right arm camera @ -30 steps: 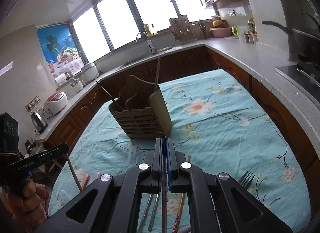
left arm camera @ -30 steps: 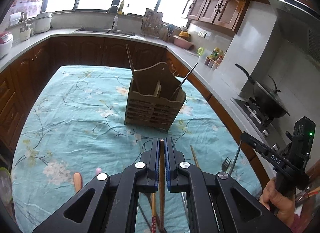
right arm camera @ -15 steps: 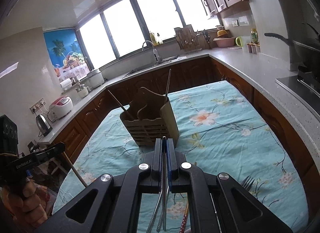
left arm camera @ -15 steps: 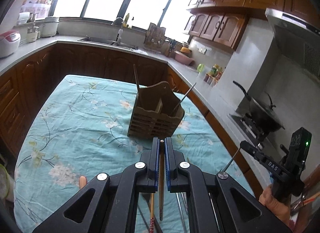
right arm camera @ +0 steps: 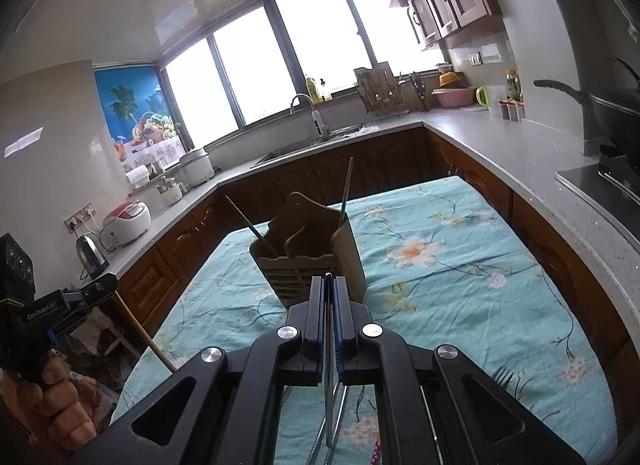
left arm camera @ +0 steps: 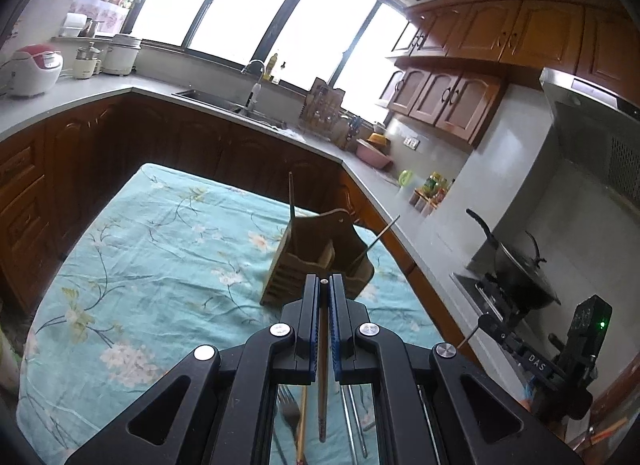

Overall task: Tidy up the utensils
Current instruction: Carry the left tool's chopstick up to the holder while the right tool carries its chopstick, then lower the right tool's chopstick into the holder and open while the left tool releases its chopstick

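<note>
Carrying two sticks toward the holder

Spread with a floral cloth, the table (left arm camera: 120, 265) bears the wooden holder (left arm camera: 316, 265) at its far middle, two sticks already upright inside. Left gripper (left arm camera: 324, 289) is clamped on a wooden chopstick (left arm camera: 322, 385); right gripper (right arm camera: 329, 285) pinches a metal chopstick (right arm camera: 329, 397), both aimed holderward. Loose fork (left arm camera: 289, 405) lies near.

I count one wooden utensil holder (left arm camera: 320, 265) at twelve o'clock of my left gripper (left arm camera: 324, 285), with two sticks standing in it. Each of my two grippers clamps one chopstick: a wooden chopstick (left arm camera: 322, 385) left, a metal chopstick (right arm camera: 329, 385) in my right gripper (right arm camera: 329, 283). One fork (left arm camera: 289, 405) at six.
</note>
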Motion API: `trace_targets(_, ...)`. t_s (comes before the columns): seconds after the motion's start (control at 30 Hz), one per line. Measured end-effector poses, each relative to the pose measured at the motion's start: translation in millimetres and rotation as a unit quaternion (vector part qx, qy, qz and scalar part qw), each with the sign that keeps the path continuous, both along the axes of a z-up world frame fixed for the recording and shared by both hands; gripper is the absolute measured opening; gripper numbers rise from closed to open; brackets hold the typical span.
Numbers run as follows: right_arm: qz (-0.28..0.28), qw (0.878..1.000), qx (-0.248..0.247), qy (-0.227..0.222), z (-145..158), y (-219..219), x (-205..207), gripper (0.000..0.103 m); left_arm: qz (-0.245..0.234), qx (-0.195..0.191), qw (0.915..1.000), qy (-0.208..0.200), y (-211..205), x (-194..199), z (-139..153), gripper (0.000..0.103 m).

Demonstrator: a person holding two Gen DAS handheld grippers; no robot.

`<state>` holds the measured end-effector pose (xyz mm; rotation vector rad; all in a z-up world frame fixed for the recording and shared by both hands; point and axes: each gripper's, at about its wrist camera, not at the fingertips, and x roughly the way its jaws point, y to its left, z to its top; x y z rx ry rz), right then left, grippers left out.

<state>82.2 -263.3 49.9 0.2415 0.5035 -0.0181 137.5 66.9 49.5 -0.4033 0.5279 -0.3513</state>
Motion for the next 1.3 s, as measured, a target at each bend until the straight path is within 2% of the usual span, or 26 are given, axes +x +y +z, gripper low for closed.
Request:
trace_targets(0.47,0.012,0.999,-0.004,-0.041,26.9,1.7,27.4,0.004,0.012,-0.005,0.9996,-0.023,0.6,28.6,3.5,0.003)
trace_targets(0.93,0.002,0.994,-0.011,-0.105,71.7,-14.6,77.8,0.004,0.044,-0.01,0.9959,-0.079,-4.3,94.3,19.6,0.003)
trace_targets(1.3,-0.011,0.991,-0.002,-0.134,79.7,-24.4,115.1,0.004,0.056,-0.01,0.9932,-0.101,-16.8,145.9,5.4,0.003)
